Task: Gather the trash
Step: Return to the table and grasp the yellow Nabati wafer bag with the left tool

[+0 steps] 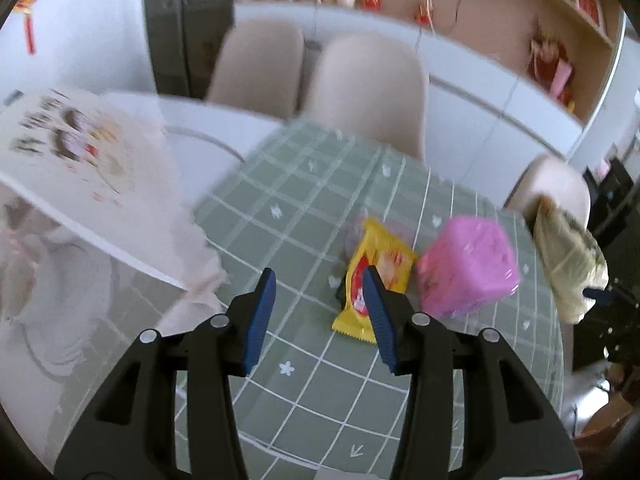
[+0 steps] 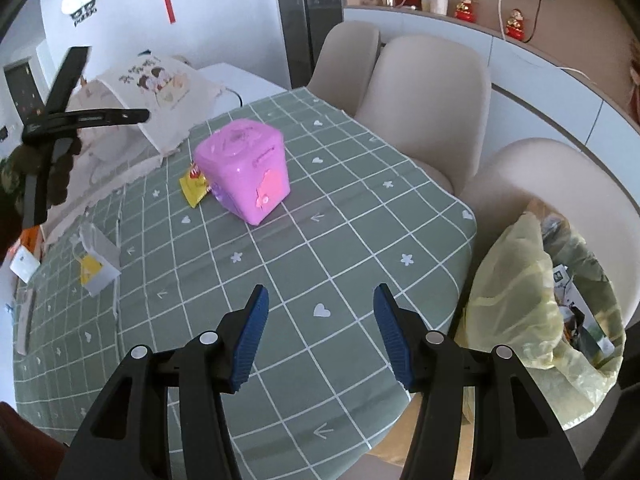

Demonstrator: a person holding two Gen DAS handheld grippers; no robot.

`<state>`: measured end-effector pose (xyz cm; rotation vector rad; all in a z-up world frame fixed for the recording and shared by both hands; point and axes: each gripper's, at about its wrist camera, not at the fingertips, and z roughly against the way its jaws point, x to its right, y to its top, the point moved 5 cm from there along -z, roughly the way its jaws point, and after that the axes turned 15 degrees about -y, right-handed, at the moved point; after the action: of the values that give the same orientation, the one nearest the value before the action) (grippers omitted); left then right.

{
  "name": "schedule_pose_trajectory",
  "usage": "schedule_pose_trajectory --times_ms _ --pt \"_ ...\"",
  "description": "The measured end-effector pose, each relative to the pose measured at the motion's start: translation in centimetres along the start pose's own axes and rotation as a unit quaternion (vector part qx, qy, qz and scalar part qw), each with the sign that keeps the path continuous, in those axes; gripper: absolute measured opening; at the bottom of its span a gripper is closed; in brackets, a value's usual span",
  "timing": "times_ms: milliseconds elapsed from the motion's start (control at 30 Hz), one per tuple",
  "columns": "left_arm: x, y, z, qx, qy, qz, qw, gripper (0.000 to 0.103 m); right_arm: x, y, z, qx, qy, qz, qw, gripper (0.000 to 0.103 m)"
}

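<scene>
The left gripper (image 1: 322, 280) stands wide open with nothing between its blue pads (image 1: 262, 316). Its right pad overlaps the yellow wrapper (image 1: 384, 264) in this view, but whether it touches it cannot be told. The gripper points down and forward over the green checked tablecloth (image 1: 312, 380), and the picture is blurred.

The wrapper lies flat on the cloth, just beside a pink box (image 1: 468, 268) on its right. To the left stands a printed cushion (image 1: 72, 152) on pale frilled fabric.

The right gripper (image 2: 320, 298) is also wide open and holds nothing. It hovers above the near edge of the tablecloth (image 2: 280, 272), tilted down toward it, well apart from the trash.

In the right wrist view the pink box (image 2: 244, 168) stands mid-table with the wrapper (image 2: 194, 188) partly tucked behind its left side. A small white carton (image 2: 96, 260) with yellow on it lies farther left near the table edge. A yellowish trash bag (image 2: 516, 304) hangs open just off the table's right corner, with packaging inside. The left gripper (image 2: 146, 115) shows at the upper left. Beige chairs (image 2: 432, 100) ring the far side.
</scene>
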<state>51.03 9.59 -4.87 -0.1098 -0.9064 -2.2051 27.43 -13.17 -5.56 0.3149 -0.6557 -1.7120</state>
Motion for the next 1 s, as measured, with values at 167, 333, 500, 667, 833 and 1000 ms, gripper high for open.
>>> schedule_pose_trajectory --times_ms 167,333,500,667,833,1000 --pt "-0.4 0.6 -5.5 -0.058 -0.039 0.012 0.9975 0.043 0.0 0.4 -1.3 -0.002 -0.002 -0.003 1.000 0.052" --pt "-0.5 1.1 -10.2 -0.092 -0.047 0.019 0.9944 0.043 0.6 0.1 -2.8 -0.014 0.001 -0.016 1.000 0.052" --pt "0.4 0.6 -12.5 -0.119 -0.050 0.029 0.9912 0.027 1.0 -0.5 -4.1 -0.032 0.015 -0.024 0.999 0.052" --pt "1.6 0.1 -10.5 -0.107 -0.017 0.057 0.9925 0.003 0.6 0.4 -4.6 -0.023 0.035 -0.029 0.999 0.052" --pt "3.3 -0.6 -4.3 -0.042 -0.011 0.099 0.9942 0.002 -0.2 3.0 -4.3 0.021 0.047 -0.005 0.999 0.052" --pt "5.8 -3.5 -0.1 -0.014 -0.001 0.146 0.9892 0.003 0.0 9.1 -5.8 0.071 0.085 0.023 0.994 0.048"
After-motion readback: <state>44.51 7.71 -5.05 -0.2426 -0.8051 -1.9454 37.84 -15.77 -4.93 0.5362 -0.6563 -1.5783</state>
